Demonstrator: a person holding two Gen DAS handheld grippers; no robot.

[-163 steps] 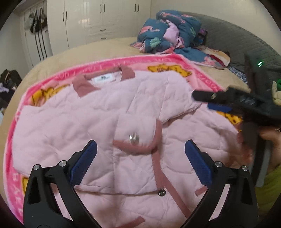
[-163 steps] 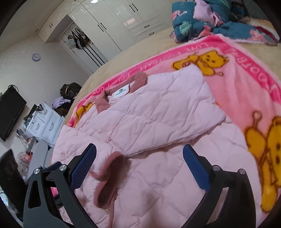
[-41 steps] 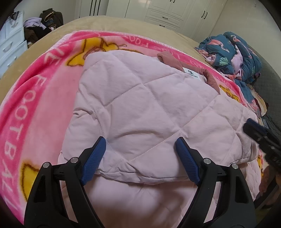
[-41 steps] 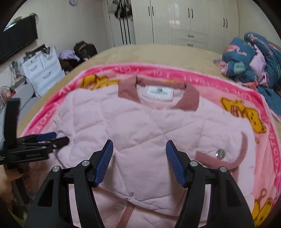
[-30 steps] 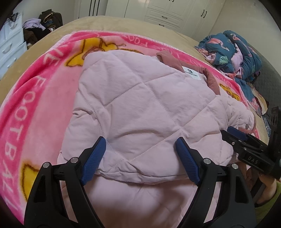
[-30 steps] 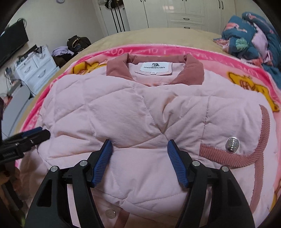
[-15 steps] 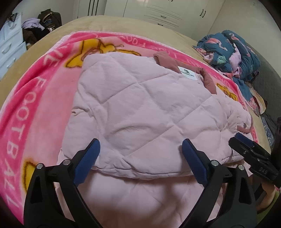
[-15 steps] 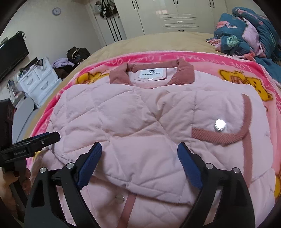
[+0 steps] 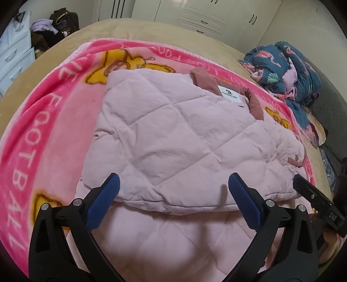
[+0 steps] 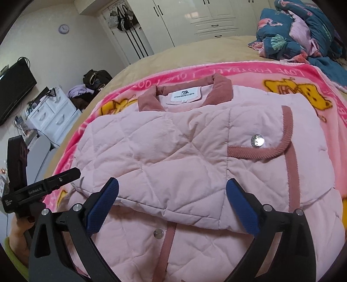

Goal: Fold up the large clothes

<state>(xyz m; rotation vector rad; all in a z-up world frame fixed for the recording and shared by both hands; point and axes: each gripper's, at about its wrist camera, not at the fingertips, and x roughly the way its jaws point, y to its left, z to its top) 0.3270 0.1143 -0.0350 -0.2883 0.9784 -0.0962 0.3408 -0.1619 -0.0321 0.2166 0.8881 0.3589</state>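
Note:
A pale pink quilted jacket with a dusty-rose collar lies on a pink cartoon blanket, both sleeves folded across its chest. My left gripper is open and empty, above the near edge of the folded sleeve. My right gripper is open and empty over the sleeve's lower edge, above a snap button. Each gripper shows at the edge of the other's view: the right one, the left one.
A heap of blue patterned bedding lies at the far right of the tan bed. White wardrobes stand behind. A white drawer unit, bags and a TV stand off the bed's left side.
Both grippers opened wider and drew back slightly from the jacket. The sleeves stay folded across the chest.

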